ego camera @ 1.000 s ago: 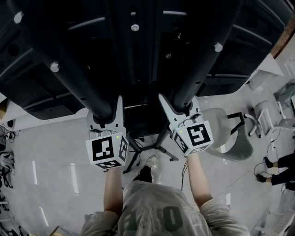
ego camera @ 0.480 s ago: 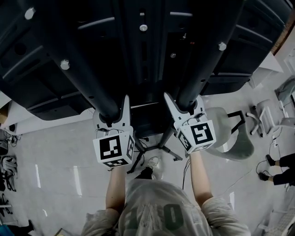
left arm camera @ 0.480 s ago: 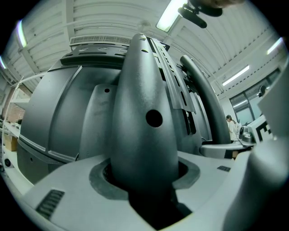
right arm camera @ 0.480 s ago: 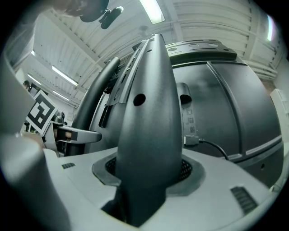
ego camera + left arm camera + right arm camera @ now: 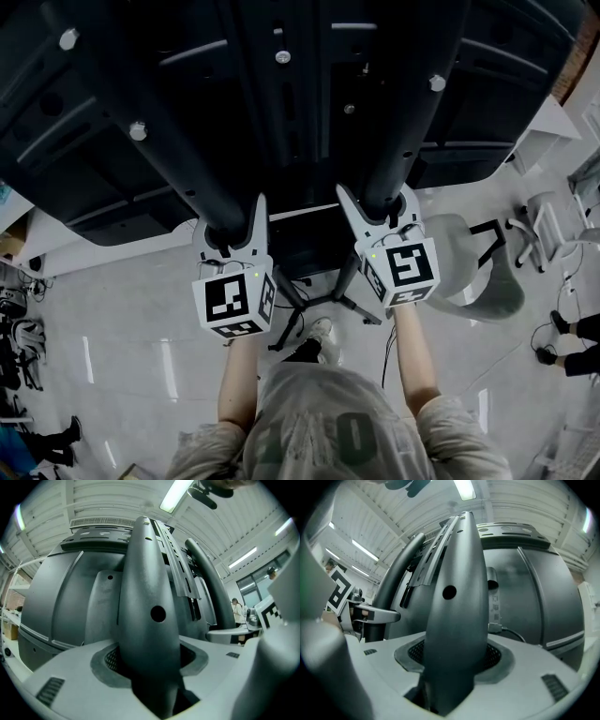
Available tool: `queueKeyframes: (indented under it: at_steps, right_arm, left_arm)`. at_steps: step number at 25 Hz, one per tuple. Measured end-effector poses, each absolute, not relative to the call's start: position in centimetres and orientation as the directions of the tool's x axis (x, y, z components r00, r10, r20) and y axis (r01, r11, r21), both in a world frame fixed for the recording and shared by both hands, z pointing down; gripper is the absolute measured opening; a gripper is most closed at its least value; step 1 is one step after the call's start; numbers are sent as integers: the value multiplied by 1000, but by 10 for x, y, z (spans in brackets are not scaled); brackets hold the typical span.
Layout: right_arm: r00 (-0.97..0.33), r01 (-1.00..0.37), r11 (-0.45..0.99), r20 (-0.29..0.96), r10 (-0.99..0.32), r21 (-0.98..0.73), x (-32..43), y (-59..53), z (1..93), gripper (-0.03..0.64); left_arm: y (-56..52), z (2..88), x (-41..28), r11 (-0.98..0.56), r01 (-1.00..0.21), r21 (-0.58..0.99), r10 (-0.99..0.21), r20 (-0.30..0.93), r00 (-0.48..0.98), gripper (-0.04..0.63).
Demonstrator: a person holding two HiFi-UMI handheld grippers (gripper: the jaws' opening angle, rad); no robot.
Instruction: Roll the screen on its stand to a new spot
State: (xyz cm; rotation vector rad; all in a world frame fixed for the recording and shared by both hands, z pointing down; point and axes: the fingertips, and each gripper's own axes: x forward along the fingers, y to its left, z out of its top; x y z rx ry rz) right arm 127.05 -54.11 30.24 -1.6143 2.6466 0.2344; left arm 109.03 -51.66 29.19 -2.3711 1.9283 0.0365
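— We're clamping left gripper (image 5: 230, 225) and right gripper (image 5: 377, 211) on the stand posts (image 5: 187, 178), screen (image 5: 94, 159) towering before us; right jaws have just been easing open.
— If they're slipping, we're swerving toward the chair (image 5: 478, 281).

screen (image 5: 281, 56): up front, mounted on two posts (its back toward the person)
left post (image 5: 178, 159): beside right post (image 5: 412, 122)
stand feet (image 5: 323, 291): on floor (image 5: 141, 309), below, between posts
chair (image 5: 473, 272): right of feet
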Motion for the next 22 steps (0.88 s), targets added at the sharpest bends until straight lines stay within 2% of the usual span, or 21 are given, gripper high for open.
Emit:
queueKeyframes:
  at_steps: [3,7,12,14,16,17,19,22]
  right_arm:
    - [-378,-925,369,-118,-918,95,1281,-529,291,249]
    - [-253,-967,252,-240,-937,35,1294,-486,263,249]
    - [-289,-957,267,-345,-893,111,1266,-437,237,247]
    - [-321,-947,286,-373,-871,147,1247,-425,231,234]
    - [-368,-930,339,-377,-850,144,1223,-419,231,157]
    - [-391,-920,374,-372,-842,122,1211,-418,235,96]
    - [-426,-901,426,-357,-831,84,1189,-417,244,50]
    - [-486,-870,486,-301,-821,78,1160,-418,265,34]
  left_arm:
    - [-507,285,1088,-200,-978,-65,-976,-80,204,241]
    - [-489,277,1084,-199,-979,-48,-974,-99,203,249]
    - [-453,264,1080,-154,-980,-126,-970,-171,174,249]
    - [-440,259,1077,-135,-982,-130,-967,-199,160,190]
    - [-430,261,1065,-91,-987,-131,-973,-201,116,63]
    - [-426,263,1058,-66,-989,-132,-976,-196,91,35]
    - [-421,267,1044,-32,-992,-121,-981,-187,55,17]
    - [-415,275,1026,-9,-996,-89,-983,-181,25,15]
